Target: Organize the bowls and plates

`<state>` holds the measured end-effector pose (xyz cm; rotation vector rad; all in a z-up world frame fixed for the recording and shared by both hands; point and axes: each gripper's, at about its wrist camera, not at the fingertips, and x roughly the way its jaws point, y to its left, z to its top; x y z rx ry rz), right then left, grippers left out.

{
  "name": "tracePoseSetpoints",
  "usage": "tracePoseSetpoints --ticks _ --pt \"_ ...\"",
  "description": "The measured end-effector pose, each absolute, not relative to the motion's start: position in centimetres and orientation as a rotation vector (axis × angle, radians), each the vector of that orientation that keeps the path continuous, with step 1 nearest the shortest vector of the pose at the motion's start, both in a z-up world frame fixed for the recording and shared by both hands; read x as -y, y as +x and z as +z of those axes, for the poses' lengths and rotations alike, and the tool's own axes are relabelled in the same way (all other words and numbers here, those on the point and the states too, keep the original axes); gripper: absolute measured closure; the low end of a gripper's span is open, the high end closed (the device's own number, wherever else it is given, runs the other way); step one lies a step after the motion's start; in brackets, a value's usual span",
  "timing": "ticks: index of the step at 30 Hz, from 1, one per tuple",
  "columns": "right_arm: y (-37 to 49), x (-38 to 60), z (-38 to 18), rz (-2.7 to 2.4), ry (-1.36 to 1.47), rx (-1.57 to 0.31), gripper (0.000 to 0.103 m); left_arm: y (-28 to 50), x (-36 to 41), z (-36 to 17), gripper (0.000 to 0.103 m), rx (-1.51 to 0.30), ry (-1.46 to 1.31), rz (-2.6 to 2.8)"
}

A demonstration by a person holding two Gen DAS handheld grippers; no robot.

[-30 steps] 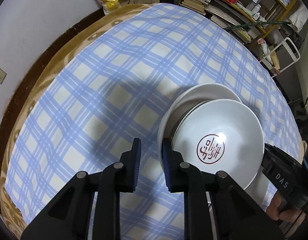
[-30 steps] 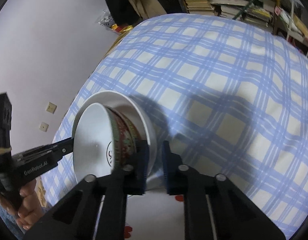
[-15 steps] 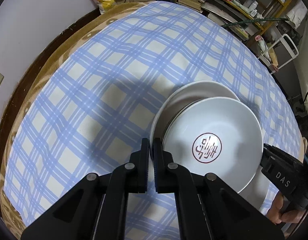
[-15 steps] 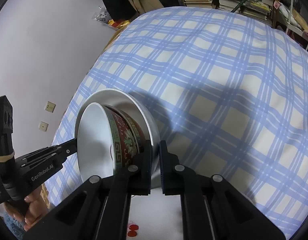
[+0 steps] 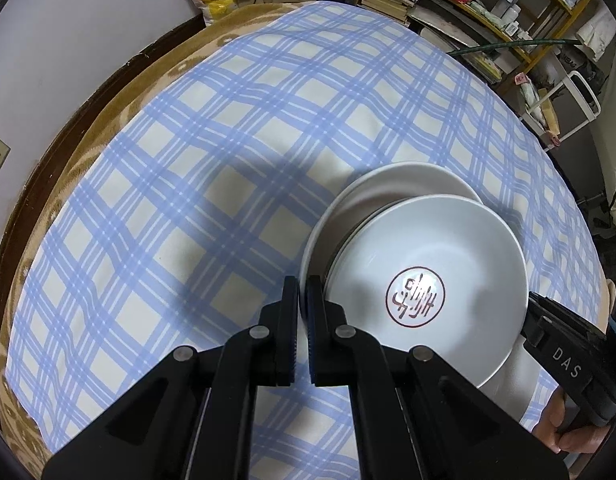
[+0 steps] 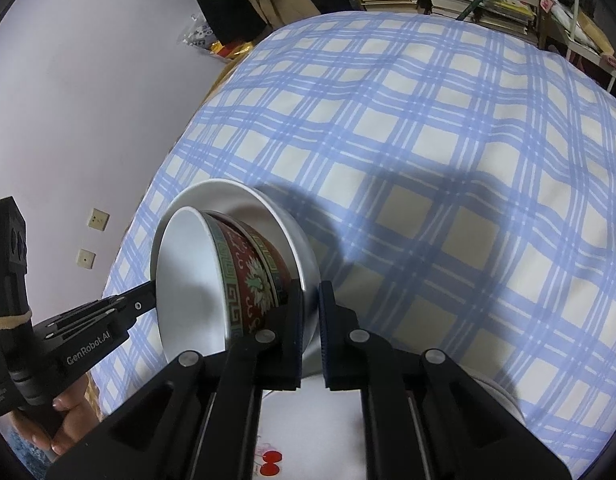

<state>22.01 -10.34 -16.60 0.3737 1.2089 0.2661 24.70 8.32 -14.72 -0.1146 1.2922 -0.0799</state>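
Plates and bowls sit here as one nested stack: a white bowl (image 5: 428,292) with a red round emblem on its inside and a red-and-green patterned outside rests in a wider white plate (image 5: 392,188), and the stack is tilted above the blue-checked cloth (image 5: 212,152) of the counter, carried between the two grippers. Left gripper (image 5: 302,292) has its jaws closed on the plate's near rim, the edge pinched between the pads; right gripper (image 6: 310,300) is likewise closed on the plate's rim at the opposite side, just beside the patterned bowl wall. Another white plate (image 6: 388,432) with small red cherries printed on it lies under the right gripper. My worry is the bowl: only the plate is clamped, so the bowl rides loose inside it, and with the stack leaning any further tilt or a jerk could let it slide out over the low edge. Thin glazed rims are also slippery under the pads, so if the two hands pull apart or twist unevenly the plate could slip free. Compared with a second ago, the left jaws, which then stood apart around the rim, have just closed onto it; the right jaws look a shade tighter, and the stack is in much the same spot.
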Motion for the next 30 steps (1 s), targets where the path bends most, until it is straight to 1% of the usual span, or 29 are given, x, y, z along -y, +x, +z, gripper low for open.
tracePoseSetpoints --ticks 6,22,27,30 --pt "22.1 10.5 -16.6 0.29 0.368 -1.2 0.092 24.4 -7.5 -14.8 0.1 -1.264 -0.054 -0.04" --pt "22.3 10.4 -16.5 0.294 0.361 -1.201 0.092 24.5 -8.1 -15.0 0.1 -1.268 -0.1 -0.032" --pt "22.2 10.2 -16.6 0.284 0.359 -1.191 0.092 24.4 -8.5 -15.1 0.093 -1.269 -0.105 -0.028" --pt "22.2 10.2 -16.5 0.282 0.358 -1.191 0.092 24.6 -8.6 -15.1 0.094 -1.28 -0.115 -0.033"
